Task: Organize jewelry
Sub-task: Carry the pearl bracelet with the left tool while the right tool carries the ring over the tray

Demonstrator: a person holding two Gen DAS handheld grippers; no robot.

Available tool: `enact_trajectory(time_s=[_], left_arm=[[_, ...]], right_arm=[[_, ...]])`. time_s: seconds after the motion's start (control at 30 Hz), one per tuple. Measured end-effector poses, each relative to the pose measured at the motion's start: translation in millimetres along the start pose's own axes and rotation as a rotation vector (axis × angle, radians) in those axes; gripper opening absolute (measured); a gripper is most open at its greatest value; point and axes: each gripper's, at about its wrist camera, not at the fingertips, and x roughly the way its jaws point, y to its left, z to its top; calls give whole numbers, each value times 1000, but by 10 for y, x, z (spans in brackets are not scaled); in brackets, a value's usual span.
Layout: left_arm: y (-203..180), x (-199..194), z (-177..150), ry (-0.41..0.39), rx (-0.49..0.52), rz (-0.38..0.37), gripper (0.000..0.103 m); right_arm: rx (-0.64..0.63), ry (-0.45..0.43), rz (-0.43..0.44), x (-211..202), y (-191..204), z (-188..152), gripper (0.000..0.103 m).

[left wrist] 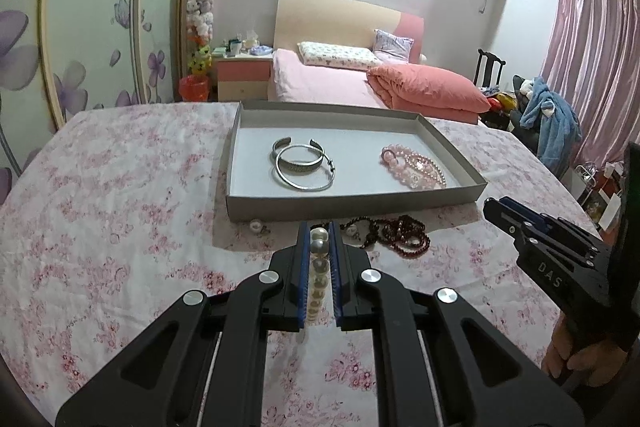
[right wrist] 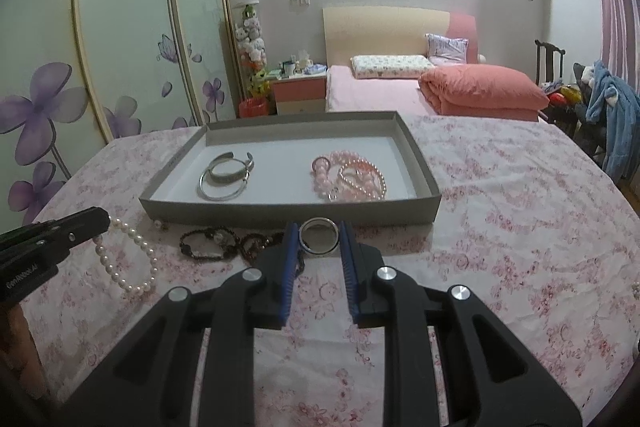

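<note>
A grey shallow tray (left wrist: 344, 205) (right wrist: 288, 215) on the floral cloth holds two silver bangles (left wrist: 304, 167) (right wrist: 226, 175) and pink bead bracelets (left wrist: 414, 165) (right wrist: 350, 177). My left gripper (left wrist: 320, 227) is shut on a white pearl necklace (left wrist: 319, 267), which hangs from its tip in the right wrist view (right wrist: 128, 259). My right gripper (right wrist: 319, 227) is shut on a silver ring bangle (right wrist: 319, 237), just in front of the tray. Dark red bead strings (left wrist: 396, 231) (right wrist: 224, 245) lie between the grippers.
A small pearl earring (left wrist: 256, 225) lies by the tray's front left corner. The right gripper shows at the right in the left wrist view (left wrist: 494, 205). A bed (left wrist: 360, 75), a nightstand and a wardrobe stand beyond the table.
</note>
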Motion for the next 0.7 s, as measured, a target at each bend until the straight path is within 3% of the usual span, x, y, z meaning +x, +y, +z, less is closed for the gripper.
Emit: enact_trajectory(time_s=[0.7], left_arm=[[-165, -33, 113, -100, 54, 96, 10]], right_arm=[[-32, -178, -51, -258, 72, 190, 22]])
